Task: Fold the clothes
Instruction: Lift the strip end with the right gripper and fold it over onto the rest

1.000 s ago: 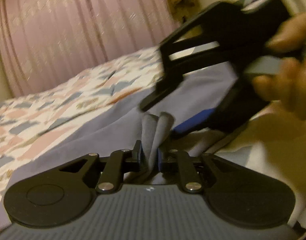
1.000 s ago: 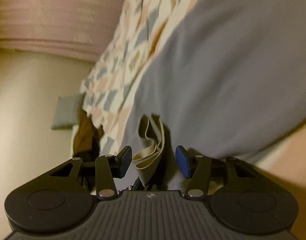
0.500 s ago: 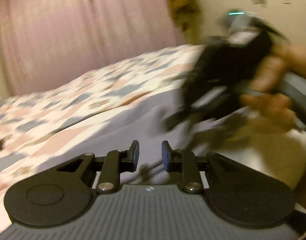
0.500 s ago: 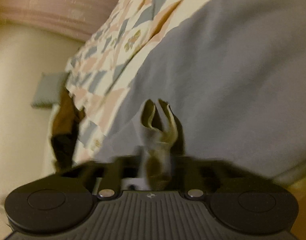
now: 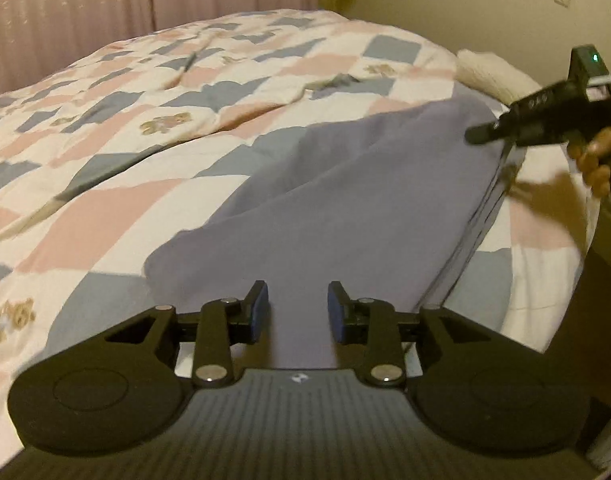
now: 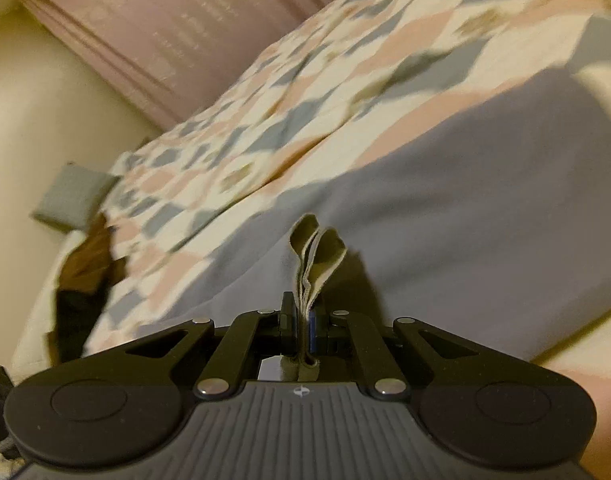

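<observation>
Left gripper [image 5: 298, 311]: fingers apart, holding nothing, over near end of grey garment [image 5: 345, 208] spread on quilted bed [image 5: 153, 92]. Right gripper [image 6: 303, 328]: fingers clamped on a folded garment edge, layers sticking up past the tips. Quilt lies bare left and far of the garment. Left view alone shows right gripper [image 5: 545, 116] at the garment's far right edge, curtain [image 5: 105, 12] beyond
</observation>
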